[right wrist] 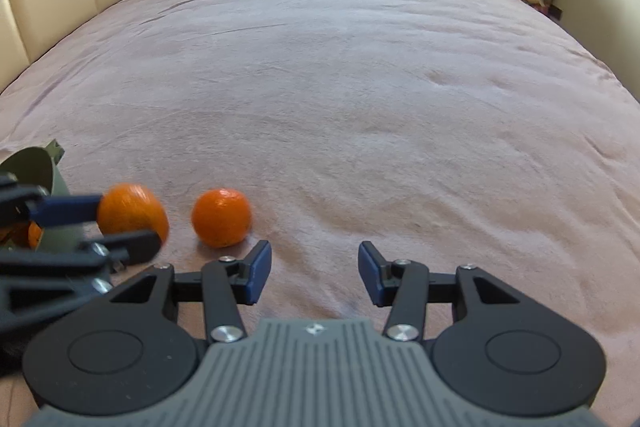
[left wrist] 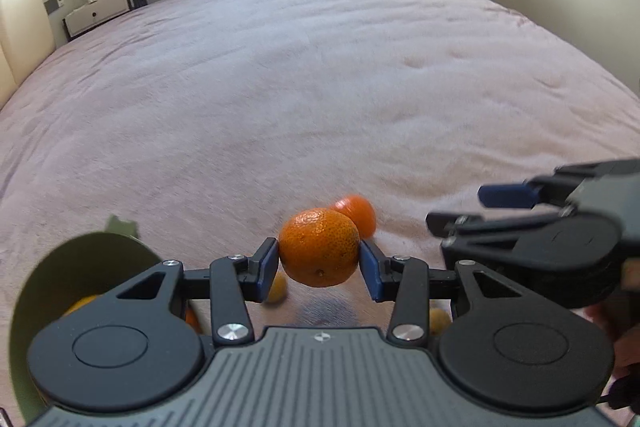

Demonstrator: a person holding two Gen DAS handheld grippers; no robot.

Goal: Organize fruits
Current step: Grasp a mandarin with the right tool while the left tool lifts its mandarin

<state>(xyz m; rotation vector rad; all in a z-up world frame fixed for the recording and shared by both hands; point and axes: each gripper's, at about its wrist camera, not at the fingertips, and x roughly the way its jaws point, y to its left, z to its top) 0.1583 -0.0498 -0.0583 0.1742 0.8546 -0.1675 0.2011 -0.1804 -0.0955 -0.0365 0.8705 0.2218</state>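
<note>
While my left gripper (left wrist: 319, 259) clamps a round orange mandarin (left wrist: 319, 247) | my right gripper (right wrist: 314, 273) jaws apart, empty | second orange mandarin (right wrist: 221, 217) on the pink bedspread (right wrist: 360, 107)

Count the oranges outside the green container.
2: one orange clamped in the left gripper, another orange lying on the pink bedspread. Small yellowish fruits underneath are not counted.

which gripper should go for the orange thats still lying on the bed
Right. The right gripper is open and empty, with the loose orange just ahead of its left finger. The left gripper already holds another orange between its pads, near the green container.
</note>
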